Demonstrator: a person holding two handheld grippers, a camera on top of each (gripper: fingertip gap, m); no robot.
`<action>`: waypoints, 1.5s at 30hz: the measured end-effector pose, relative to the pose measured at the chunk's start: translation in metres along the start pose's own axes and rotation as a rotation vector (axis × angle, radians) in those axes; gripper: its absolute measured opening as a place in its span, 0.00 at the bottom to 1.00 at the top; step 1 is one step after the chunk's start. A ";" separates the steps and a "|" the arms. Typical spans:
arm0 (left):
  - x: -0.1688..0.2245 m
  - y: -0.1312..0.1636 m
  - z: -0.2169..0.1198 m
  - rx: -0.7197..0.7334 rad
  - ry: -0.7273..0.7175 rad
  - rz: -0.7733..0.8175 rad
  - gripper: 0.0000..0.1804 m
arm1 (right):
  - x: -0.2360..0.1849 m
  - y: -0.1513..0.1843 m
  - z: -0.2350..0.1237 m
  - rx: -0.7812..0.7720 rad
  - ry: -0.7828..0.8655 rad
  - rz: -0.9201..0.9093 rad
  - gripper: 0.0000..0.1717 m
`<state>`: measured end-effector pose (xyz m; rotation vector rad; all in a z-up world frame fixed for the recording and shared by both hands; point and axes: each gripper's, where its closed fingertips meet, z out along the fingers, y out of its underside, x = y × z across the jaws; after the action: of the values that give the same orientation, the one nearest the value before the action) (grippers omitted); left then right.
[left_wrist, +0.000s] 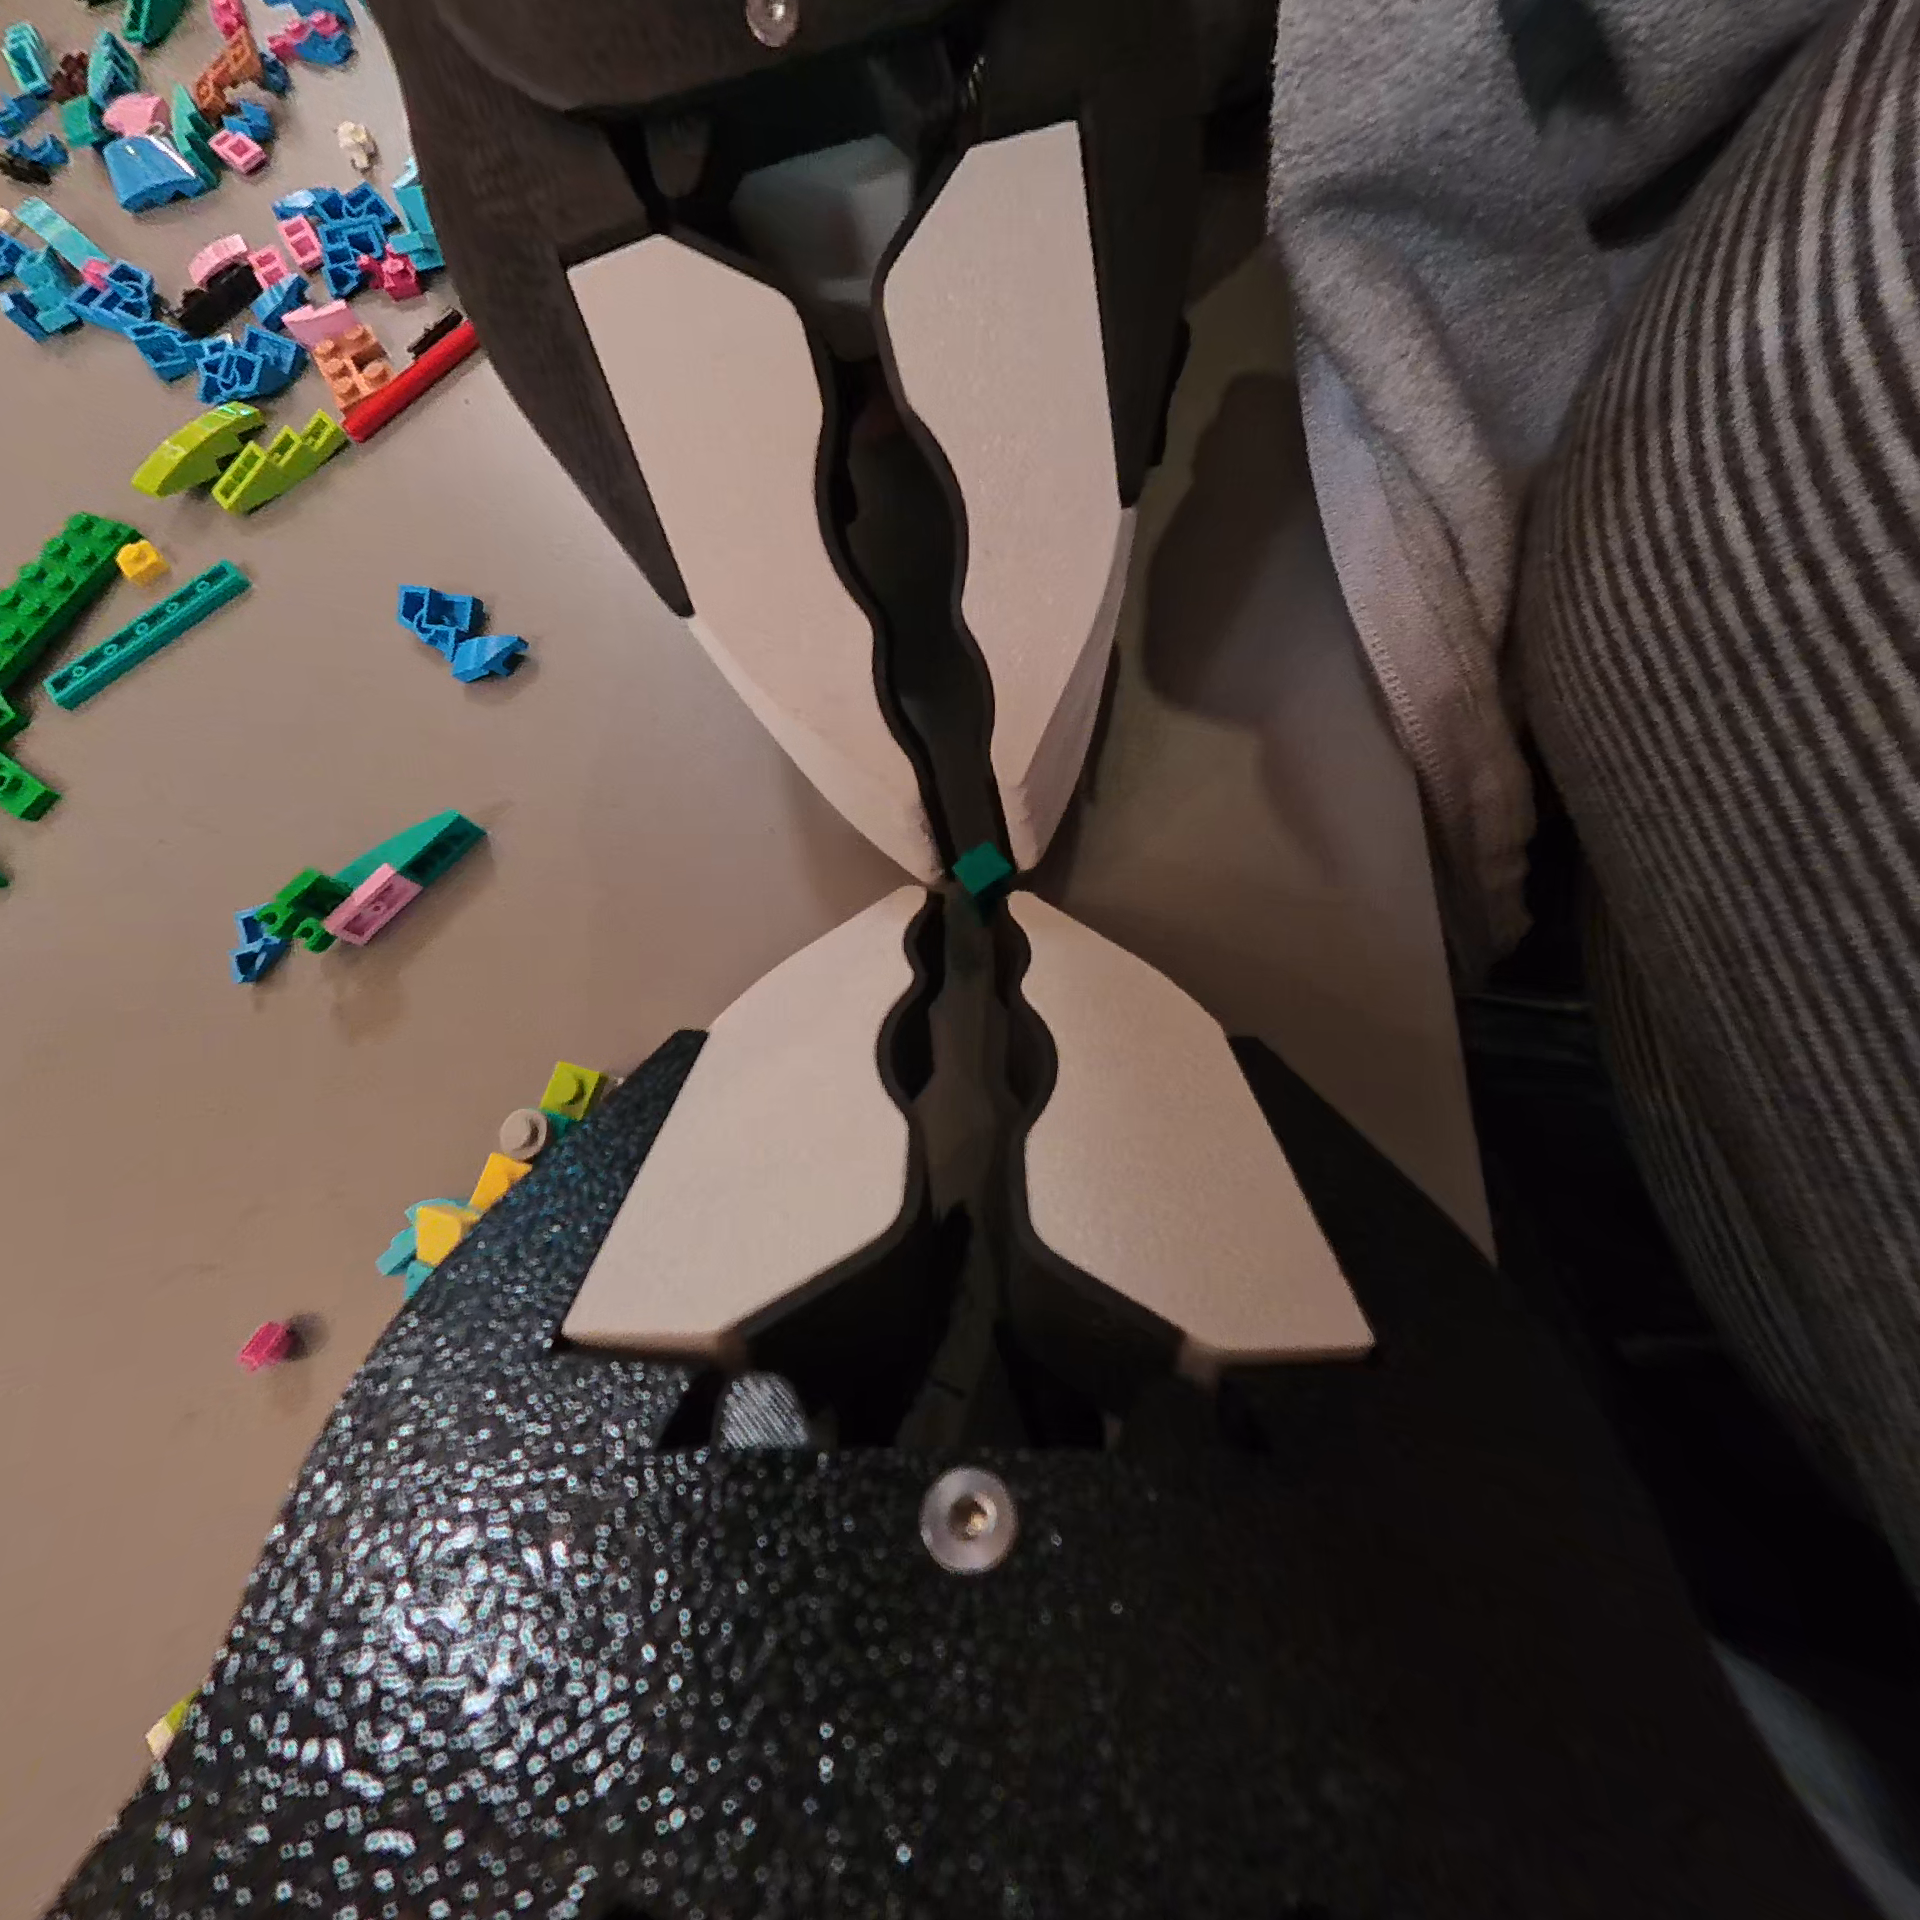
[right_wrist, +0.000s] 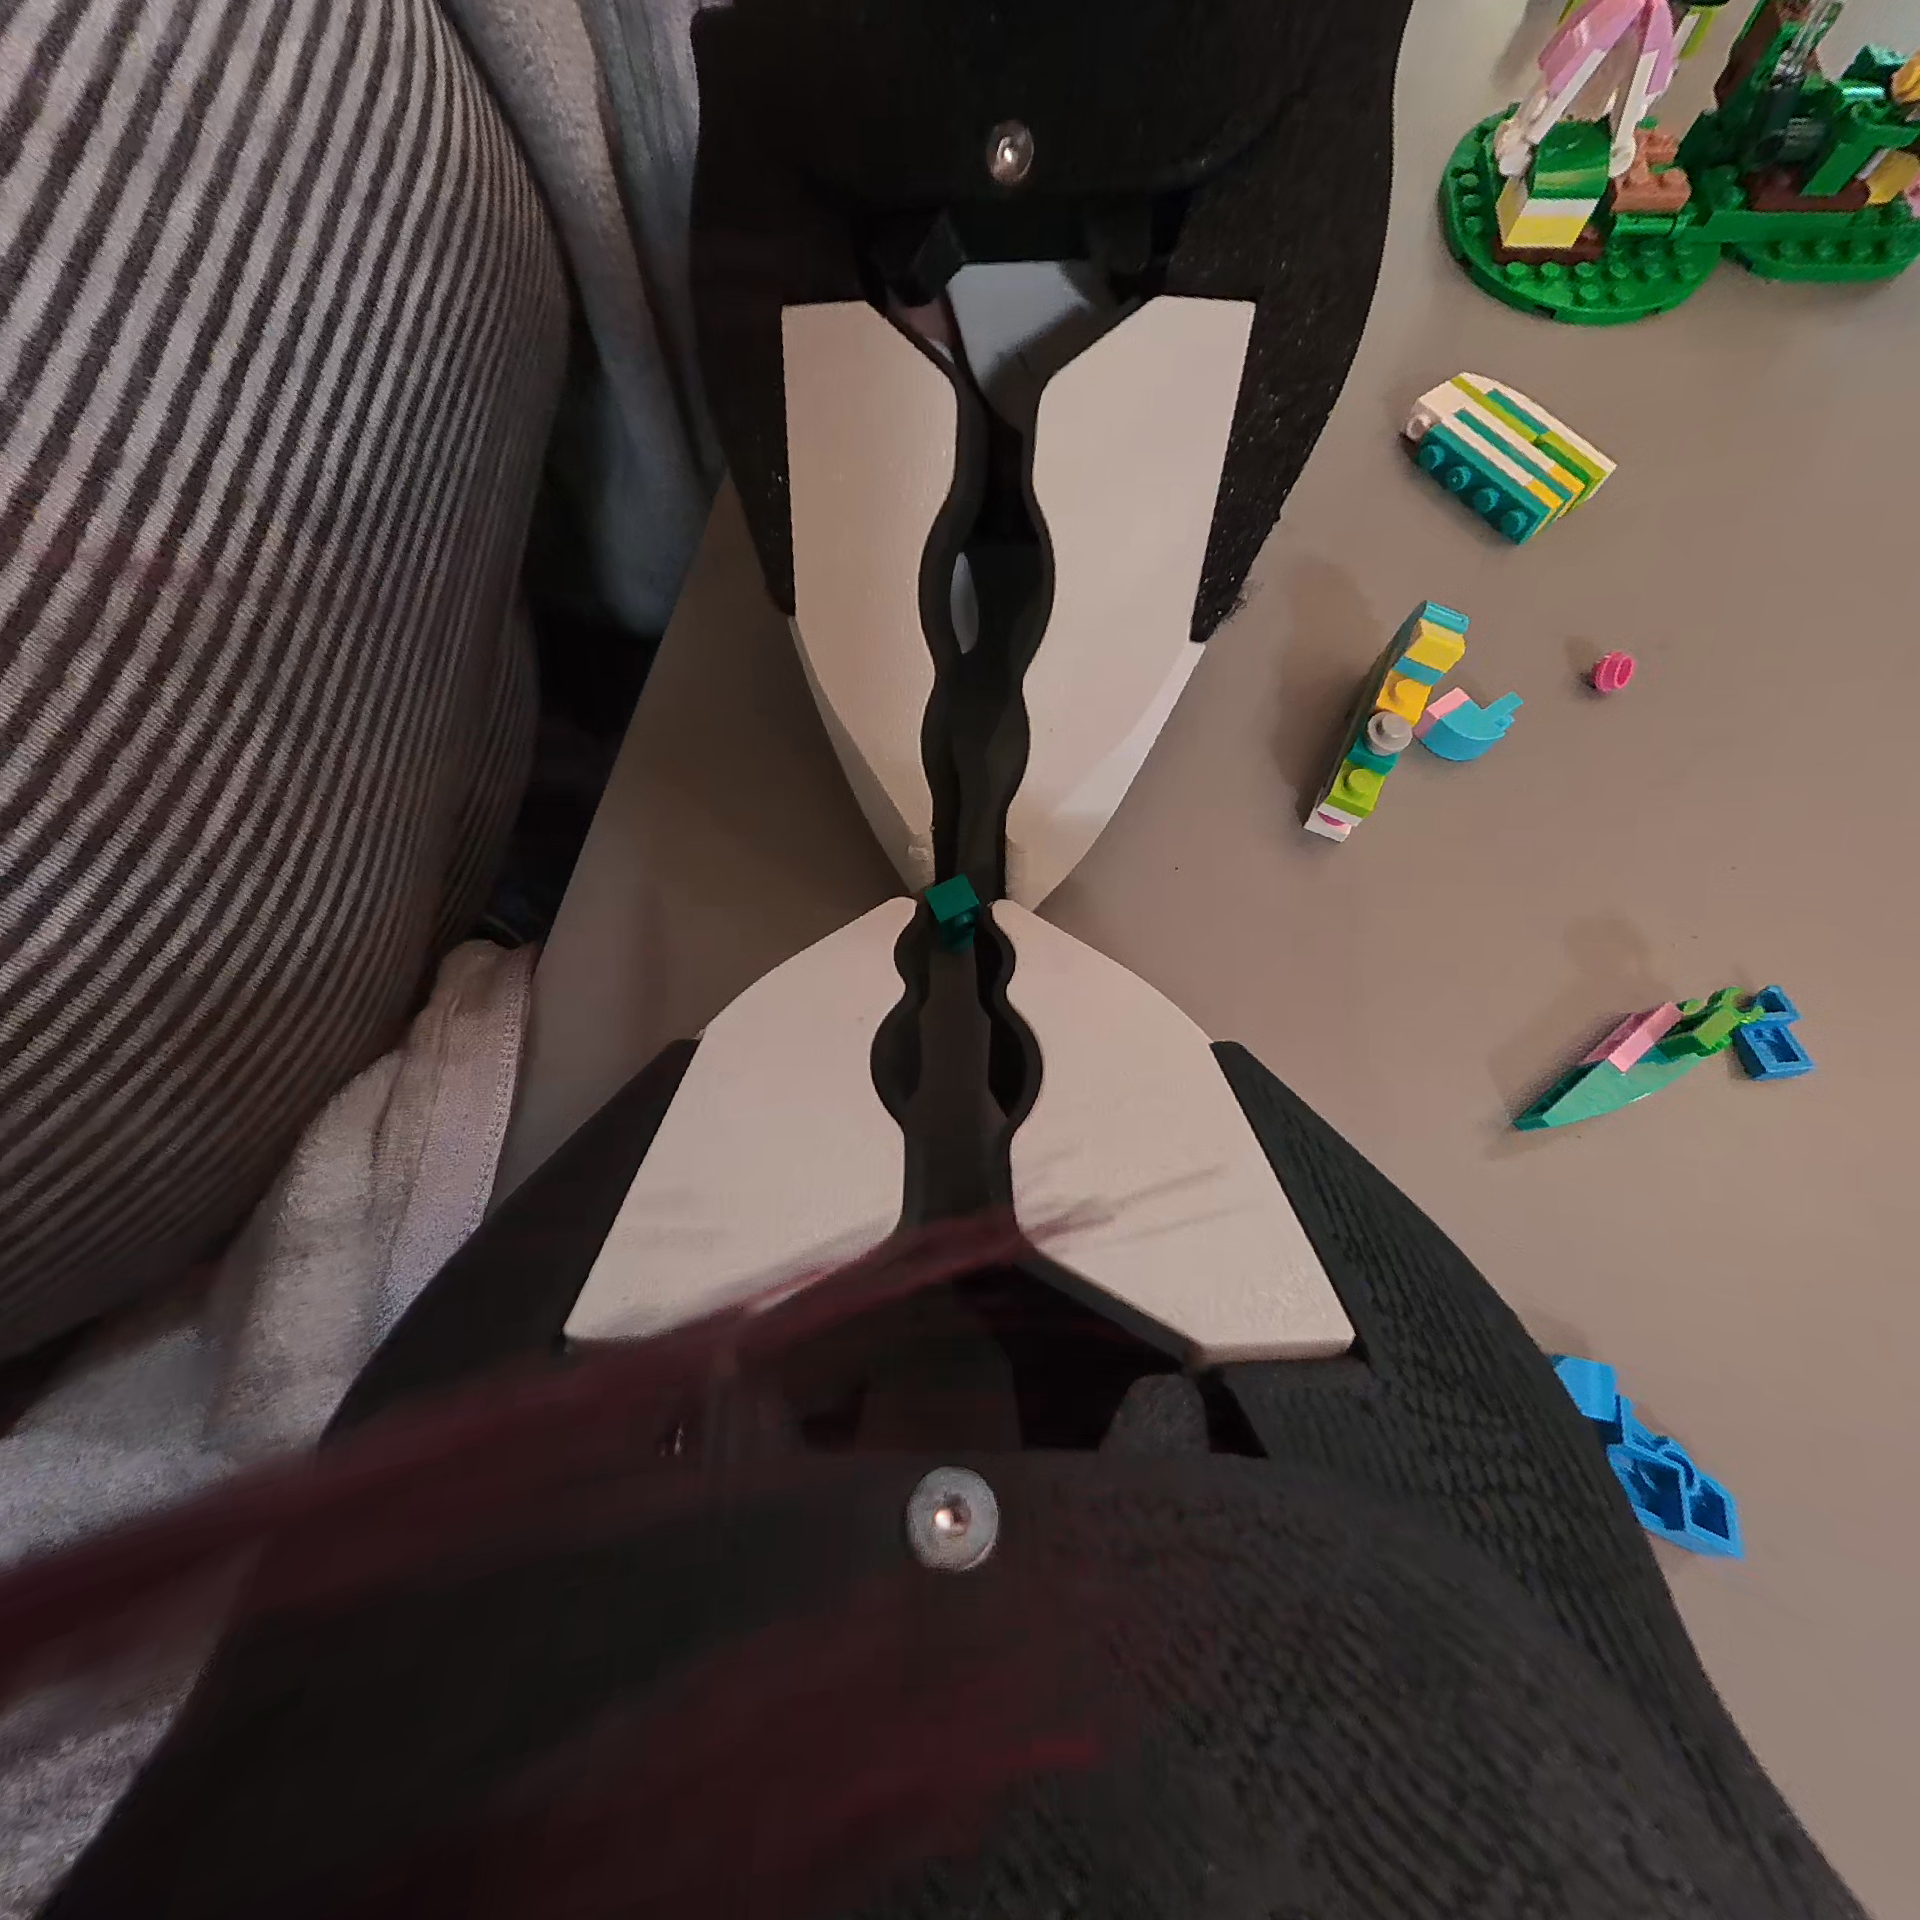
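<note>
A grey-tan table (left_wrist: 436, 1039) carries everything; its edge runs beside a person in a striped top (right_wrist: 208, 623) and pale grey cloth (left_wrist: 1403, 364), at 3 o'clock in the left wrist view and 9 o'clock in the right wrist view. No container shows.

The left gripper (left_wrist: 961, 902) and right gripper (right_wrist: 954, 914) meet tip to tip above the table near that edge. Between the four tips sits a small green brick (right_wrist: 951, 906). Each gripper's jaws stand nearly together, clamped on this brick.

In the left wrist view, a heap of loose blue, pink and teal bricks (left_wrist: 208, 229) lies at 10 o'clock, green plates (left_wrist: 52, 613) at 9 o'clock, and a teal-pink-green piece (left_wrist: 374, 894) nearer the grippers. In the right wrist view, a green built model (right_wrist: 1704, 177) stands at 1 o'clock, cut off by the frame, with a striped block (right_wrist: 1507, 457) below it.

A dark red blur (right_wrist: 623, 1403) crosses the right gripper's body; I cannot tell what it is.
</note>
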<state>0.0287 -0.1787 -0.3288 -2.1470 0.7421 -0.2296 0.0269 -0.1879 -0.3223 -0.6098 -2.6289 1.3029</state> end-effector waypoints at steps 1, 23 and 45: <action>0.000 0.000 0.000 -0.001 -0.002 0.002 0.05 | 0.000 0.000 0.000 0.001 0.000 0.001 0.04; -0.004 0.005 -0.002 -0.014 -0.003 -0.016 0.06 | 0.004 0.003 -0.002 -0.008 0.014 0.022 0.06; -0.006 0.005 -0.003 -0.021 -0.016 -0.037 0.04 | 0.007 0.003 -0.003 -0.012 0.033 0.030 0.05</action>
<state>0.0204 -0.1797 -0.3304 -2.1815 0.6996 -0.2246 0.0224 -0.1813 -0.3234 -0.6697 -2.6129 1.2742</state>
